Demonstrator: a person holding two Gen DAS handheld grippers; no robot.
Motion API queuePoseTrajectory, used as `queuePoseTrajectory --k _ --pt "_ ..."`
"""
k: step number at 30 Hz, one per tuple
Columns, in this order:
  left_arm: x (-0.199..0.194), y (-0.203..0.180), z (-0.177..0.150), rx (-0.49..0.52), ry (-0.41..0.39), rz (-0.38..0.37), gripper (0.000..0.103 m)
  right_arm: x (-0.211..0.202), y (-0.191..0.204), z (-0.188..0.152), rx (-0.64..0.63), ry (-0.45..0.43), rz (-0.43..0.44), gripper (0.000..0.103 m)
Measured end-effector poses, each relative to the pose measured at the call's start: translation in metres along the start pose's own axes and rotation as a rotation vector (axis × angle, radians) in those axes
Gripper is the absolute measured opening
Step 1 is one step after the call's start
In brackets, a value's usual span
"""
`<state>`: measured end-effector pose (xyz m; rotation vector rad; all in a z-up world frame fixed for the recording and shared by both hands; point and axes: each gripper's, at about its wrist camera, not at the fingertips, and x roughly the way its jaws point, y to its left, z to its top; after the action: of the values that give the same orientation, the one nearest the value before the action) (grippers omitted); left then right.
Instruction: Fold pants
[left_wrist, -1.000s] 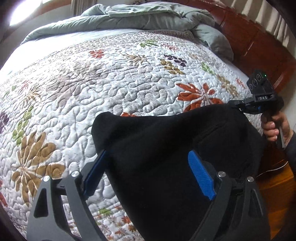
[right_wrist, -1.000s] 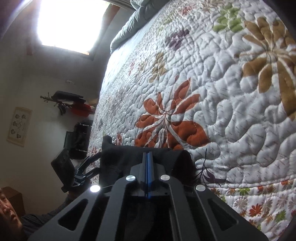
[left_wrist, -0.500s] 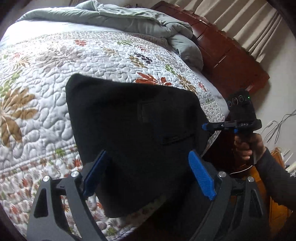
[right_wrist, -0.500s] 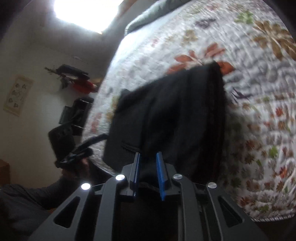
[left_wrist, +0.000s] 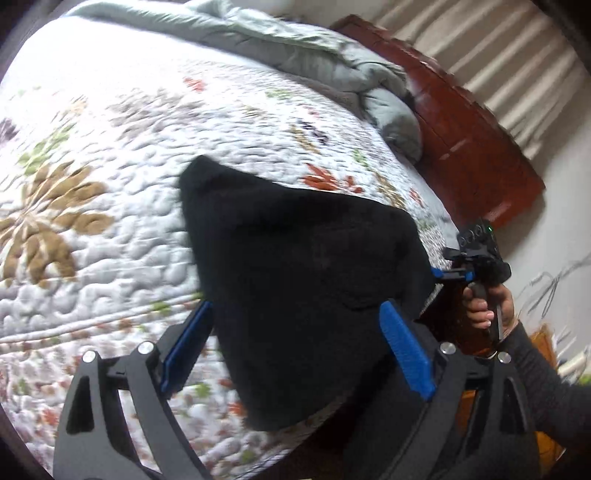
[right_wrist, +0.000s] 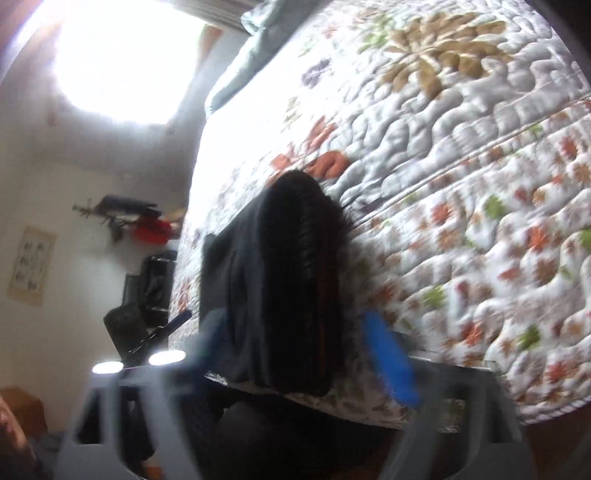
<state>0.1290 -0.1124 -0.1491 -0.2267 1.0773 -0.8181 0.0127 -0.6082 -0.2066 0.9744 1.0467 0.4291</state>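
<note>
Left wrist view: folded black fabric pants (left_wrist: 306, 280) lie on the white floral quilted bedspread (left_wrist: 110, 155), at its near edge.
Left gripper (left_wrist: 295, 347): jaws opening, 2 blue pads astride the pants, not pressing.
Right gripper (left_wrist: 443, 274): beside the pants' right edge, in a hand (left_wrist: 487, 306).
Right wrist view: blurred; pants (right_wrist: 291, 291) between the spreading blue pads (right_wrist: 391, 358), released, right gripper (right_wrist: 303, 354) opening.
</note>
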Motion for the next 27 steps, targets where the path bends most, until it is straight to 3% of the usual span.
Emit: queuePoseTrajectory --k 4,10,14,23,27 --pt "0.006 0.031 0.011 -0.150 0.076 -0.055 0.095 0.022 -0.003 0.018 0.040 0.072 0.022 0.090" --pt "0.043 0.065 0.010 -0.381 0.251 -0.213 0.098 0.065 0.000 0.034 0.034 0.191 0.012 0.090" --pt "0.066 0.078 0.008 -0.468 0.291 -0.247 0.099 0.084 0.005 0.044 0.024 0.238 -0.008 0.090" --pt "0.081 0.067 0.015 -0.443 0.309 -0.267 0.100 0.112 0.026 0.050 -0.040 0.273 -0.064 0.092" --pt "0.088 0.066 0.017 -0.456 0.312 -0.254 0.099 0.114 0.023 0.050 -0.012 0.263 -0.047 0.089"
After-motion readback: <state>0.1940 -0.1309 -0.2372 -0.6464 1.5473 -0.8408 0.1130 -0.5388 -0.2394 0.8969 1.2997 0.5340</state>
